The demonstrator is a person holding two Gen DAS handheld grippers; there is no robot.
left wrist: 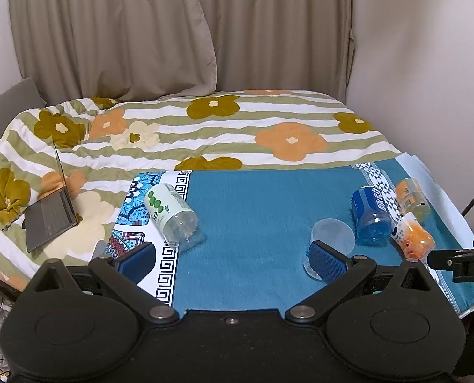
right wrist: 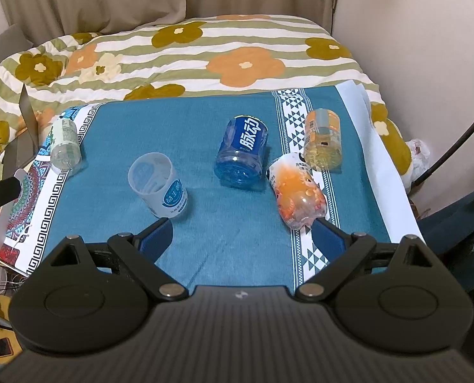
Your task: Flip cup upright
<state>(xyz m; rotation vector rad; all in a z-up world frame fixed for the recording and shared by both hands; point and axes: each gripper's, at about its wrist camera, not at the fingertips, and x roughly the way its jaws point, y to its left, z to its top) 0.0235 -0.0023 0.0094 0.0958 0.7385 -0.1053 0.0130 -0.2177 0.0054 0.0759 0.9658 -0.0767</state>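
Observation:
A translucent white cup with a blue label [right wrist: 159, 185] stands upright on the blue cloth [right wrist: 205, 134], mouth up. In the left wrist view the cup [left wrist: 332, 241] is just behind my left gripper's right finger [left wrist: 328, 261]. My left gripper [left wrist: 233, 260] is open and empty. My right gripper [right wrist: 241, 239] is open and empty, with the cup just beyond its left finger [right wrist: 155, 239]. Part of the right gripper shows at the right edge of the left wrist view [left wrist: 460, 260].
Several bottles lie on their sides on the cloth: a green-labelled clear one [left wrist: 171, 215], a blue one [right wrist: 241, 153], an orange one [right wrist: 297, 191] and a yellow one [right wrist: 323, 138]. A flowered quilt [left wrist: 205, 127] and an open laptop [left wrist: 50, 217] lie on the bed beyond.

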